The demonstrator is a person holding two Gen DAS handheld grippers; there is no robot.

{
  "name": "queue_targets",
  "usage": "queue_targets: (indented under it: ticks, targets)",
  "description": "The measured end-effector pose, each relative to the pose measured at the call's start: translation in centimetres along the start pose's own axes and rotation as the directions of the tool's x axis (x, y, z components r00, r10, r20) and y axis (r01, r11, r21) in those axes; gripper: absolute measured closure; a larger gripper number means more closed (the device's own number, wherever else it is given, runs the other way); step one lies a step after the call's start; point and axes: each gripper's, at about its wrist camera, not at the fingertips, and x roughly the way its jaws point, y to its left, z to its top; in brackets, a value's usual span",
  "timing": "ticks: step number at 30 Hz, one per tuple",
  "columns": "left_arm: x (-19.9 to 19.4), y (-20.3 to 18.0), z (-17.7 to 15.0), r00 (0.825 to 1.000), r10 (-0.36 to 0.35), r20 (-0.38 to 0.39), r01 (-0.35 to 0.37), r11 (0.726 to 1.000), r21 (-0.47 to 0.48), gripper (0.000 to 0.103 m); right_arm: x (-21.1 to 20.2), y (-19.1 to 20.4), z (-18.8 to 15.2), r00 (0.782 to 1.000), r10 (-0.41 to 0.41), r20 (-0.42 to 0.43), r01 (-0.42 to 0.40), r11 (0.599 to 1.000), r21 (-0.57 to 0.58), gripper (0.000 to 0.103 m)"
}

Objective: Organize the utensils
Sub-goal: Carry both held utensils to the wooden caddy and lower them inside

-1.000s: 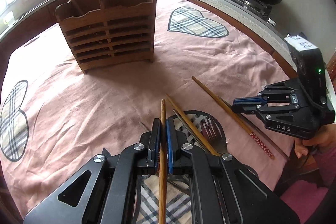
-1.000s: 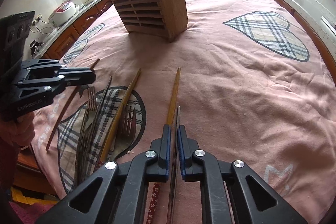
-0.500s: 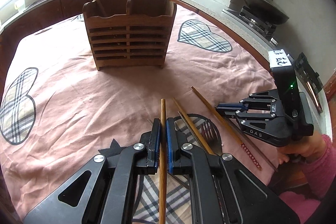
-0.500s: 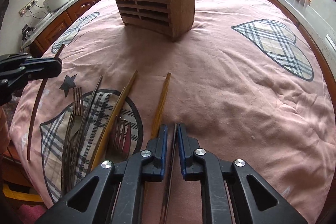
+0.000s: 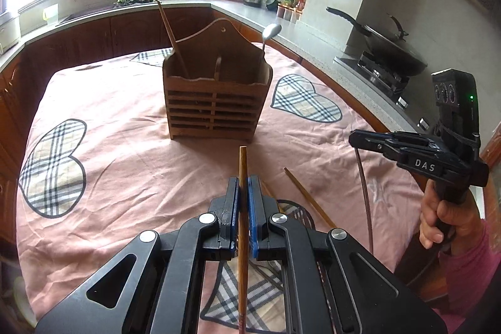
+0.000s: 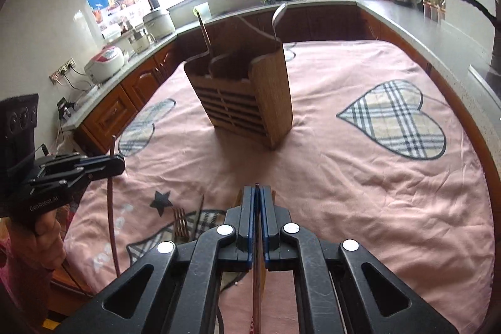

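Centrally, a light wooden chopstick (image 5: 242, 168) is pinched between the closed jaws of the left gripper (image 5: 243, 182) and held clear of the pink tablecloth (image 5: 125, 171). A thin dark chopstick (image 6: 257, 243) is clamped in the shut jaws of the right gripper (image 6: 257, 193), likewise raised above the cloth. Beyond both, the wooden utensil holder (image 5: 216, 102) is seen upright mid-table with a stick and a spoon (image 5: 271, 32) in it, while more chopsticks (image 5: 308, 202) and a fork (image 6: 181, 223) are left lying near the grippers.
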Motion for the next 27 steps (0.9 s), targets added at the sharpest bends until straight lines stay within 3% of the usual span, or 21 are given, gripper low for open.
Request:
queue_targets:
  ticks: [14,27]
  targets:
    - [-4.6,2.9,2.5,0.986,0.037,0.162,-0.017,0.992,-0.127,0.098,-4.9,1.3,4.8,0.972,-0.017,0.233,0.014,1.0,0.013,0.099]
    - [-6.2,4.4,7.7,0.94,0.103,0.325,-0.037,0.979,-0.201,0.098,-6.0,1.8,10.5,0.919,-0.003,0.393,-0.007,1.0,0.023,0.099]
